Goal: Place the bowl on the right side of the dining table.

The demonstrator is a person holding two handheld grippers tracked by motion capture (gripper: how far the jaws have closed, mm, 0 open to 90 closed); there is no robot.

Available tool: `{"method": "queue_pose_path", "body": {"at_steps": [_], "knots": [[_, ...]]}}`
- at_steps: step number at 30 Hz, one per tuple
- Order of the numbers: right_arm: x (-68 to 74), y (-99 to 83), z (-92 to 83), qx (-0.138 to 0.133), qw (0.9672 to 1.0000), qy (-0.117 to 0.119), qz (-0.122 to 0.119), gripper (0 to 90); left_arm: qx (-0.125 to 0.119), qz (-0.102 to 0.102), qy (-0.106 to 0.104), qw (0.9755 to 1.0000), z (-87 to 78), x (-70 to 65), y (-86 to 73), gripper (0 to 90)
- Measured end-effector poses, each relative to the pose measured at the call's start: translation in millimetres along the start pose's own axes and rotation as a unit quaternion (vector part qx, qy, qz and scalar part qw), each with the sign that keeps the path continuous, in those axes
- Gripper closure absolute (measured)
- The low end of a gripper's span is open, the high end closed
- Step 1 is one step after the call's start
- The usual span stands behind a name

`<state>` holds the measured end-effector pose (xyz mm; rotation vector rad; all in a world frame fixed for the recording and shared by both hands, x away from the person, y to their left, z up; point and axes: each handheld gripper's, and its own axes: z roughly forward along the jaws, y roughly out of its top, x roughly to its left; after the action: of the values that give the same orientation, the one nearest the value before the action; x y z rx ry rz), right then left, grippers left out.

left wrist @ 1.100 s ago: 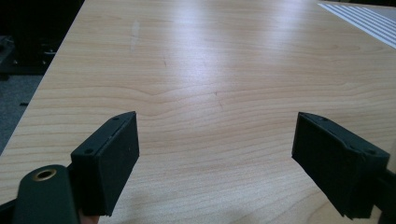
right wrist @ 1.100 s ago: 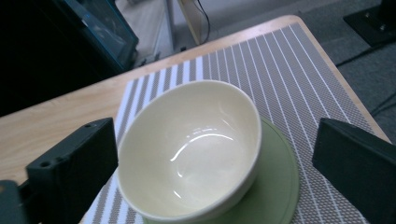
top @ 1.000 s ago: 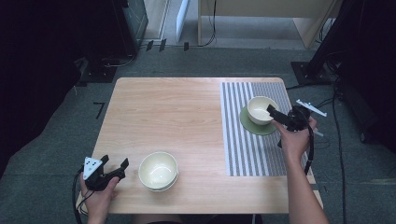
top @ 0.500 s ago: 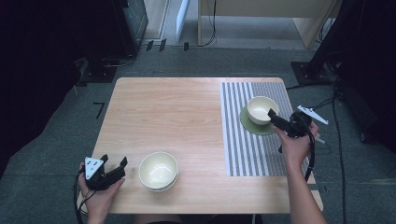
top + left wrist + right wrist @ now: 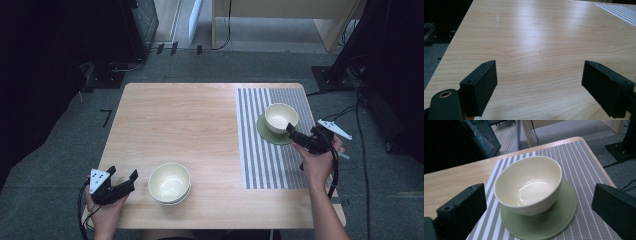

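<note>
A cream bowl (image 5: 281,117) stands on a green saucer (image 5: 270,135) on the grey striped placemat (image 5: 265,165) at the table's right. My right gripper (image 5: 296,136) hovers open just right of the saucer, touching nothing. In the right gripper view the bowl (image 5: 530,185) and saucer (image 5: 554,220) lie ahead between the wide-apart jaws of the right gripper (image 5: 540,197). A second cream bowl (image 5: 170,182), seemingly nested in another, sits near the front edge. My left gripper (image 5: 122,174) rests open to its left, and the left gripper (image 5: 540,82) frames bare wood.
The wooden table (image 5: 180,125) is bare across its left and middle. Cables (image 5: 350,115) trail on the grey floor right of the table. Dark equipment and a pale cabinet (image 5: 280,15) stand beyond the far edge.
My right gripper has drawn back a little from the bowl toward the near edge, still open. The left gripper has hardly moved.
</note>
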<state>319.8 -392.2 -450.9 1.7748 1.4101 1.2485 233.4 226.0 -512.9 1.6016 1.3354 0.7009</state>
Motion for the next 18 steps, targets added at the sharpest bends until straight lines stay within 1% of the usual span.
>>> {"method": "queue_pose_path", "body": {"at_steps": [8,18], "knots": [[-6.1,-5.1,-13.2,-0.005,0.9999,-0.011,-0.006,0.0,-0.002,-0.002,-0.001,1.0000,-0.2,0.2,-0.1,10.5],[-8.5,-16.8,-27.5,-0.004,0.9998,-0.010,-0.017,0.0,-0.001,-0.001,-0.001,1.0000,-0.3,-0.2,-0.1,10.6]]}}
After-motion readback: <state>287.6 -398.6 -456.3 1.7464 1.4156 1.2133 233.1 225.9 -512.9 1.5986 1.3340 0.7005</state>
